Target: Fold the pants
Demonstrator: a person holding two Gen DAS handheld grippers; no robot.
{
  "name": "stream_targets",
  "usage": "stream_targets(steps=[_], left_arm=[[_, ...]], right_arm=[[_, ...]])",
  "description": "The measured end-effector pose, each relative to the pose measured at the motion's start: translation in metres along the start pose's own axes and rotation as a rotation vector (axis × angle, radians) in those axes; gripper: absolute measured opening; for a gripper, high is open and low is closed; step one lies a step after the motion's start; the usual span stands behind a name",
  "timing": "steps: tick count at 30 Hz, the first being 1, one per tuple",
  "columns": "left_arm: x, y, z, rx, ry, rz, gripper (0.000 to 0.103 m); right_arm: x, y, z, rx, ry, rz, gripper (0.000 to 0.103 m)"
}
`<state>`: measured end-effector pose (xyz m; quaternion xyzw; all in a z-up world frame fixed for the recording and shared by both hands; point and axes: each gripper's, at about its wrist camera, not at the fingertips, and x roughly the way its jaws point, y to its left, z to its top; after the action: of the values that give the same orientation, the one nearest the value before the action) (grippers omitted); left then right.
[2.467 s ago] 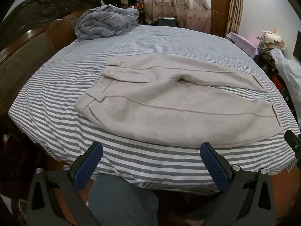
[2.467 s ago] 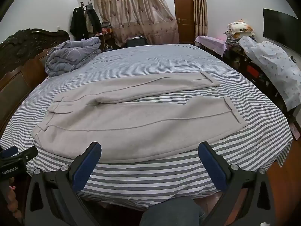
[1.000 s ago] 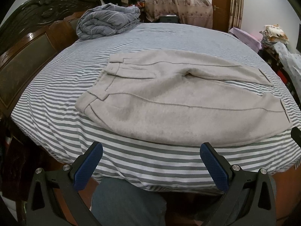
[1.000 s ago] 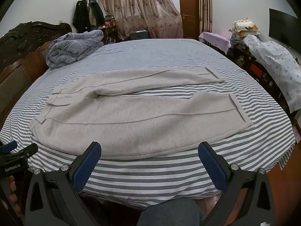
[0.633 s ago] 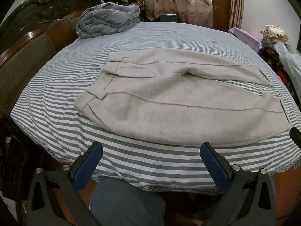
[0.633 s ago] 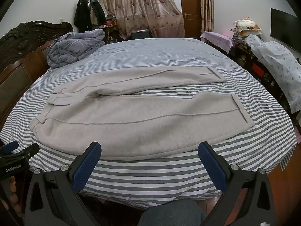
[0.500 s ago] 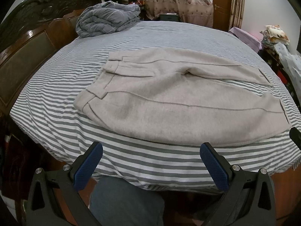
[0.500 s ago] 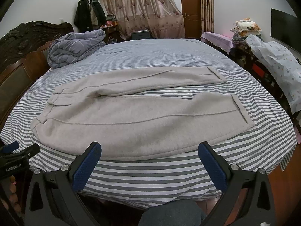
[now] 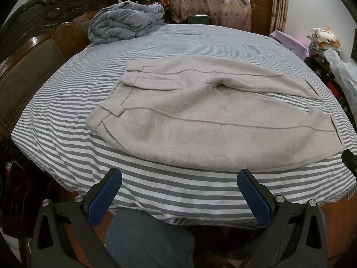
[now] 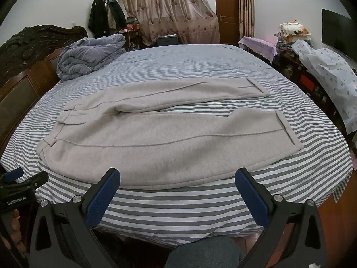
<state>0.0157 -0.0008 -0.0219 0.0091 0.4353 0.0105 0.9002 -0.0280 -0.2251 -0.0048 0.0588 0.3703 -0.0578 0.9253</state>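
Two claws, left (image 9: pixel 177 195) and right (image 10: pixel 176 193), hover released at the bed's (image 10: pixel 178 203) near edge. Just beyond, the pants (image 10: pixel 160 138) lie flat, long axis crosswise: waistband nearer the left claw, cuffs nearer the right.

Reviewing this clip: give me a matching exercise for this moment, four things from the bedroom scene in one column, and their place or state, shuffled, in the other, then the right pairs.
Things:
1. pants
2. rolled quilt
3. left gripper
4. door

Place or state:
A. bundled at the head of the bed, by the headboard
B. shut, in the far wall beside the curtains
C. spread flat on the striped sheet, legs apart, waistband toward the headboard
D. open, holding nothing, short of the near bed edge

Pairs: 1-C, 2-A, 3-D, 4-B
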Motion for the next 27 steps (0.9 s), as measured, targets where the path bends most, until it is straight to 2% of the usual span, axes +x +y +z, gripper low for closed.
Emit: stream_targets(steps=[19, 27], left_arm=[[0.006, 0.0, 0.002, 0.0, 0.01, 0.001, 0.102], [0.016, 0.005, 0.013, -0.007, 0.016, -0.001, 0.102]], right_arm=[[0.004, 0.002, -0.002, -0.004, 0.012, -0.003, 0.102], [0.011, 0.004, -0.003, -0.005, 0.022, -0.001, 0.102]])
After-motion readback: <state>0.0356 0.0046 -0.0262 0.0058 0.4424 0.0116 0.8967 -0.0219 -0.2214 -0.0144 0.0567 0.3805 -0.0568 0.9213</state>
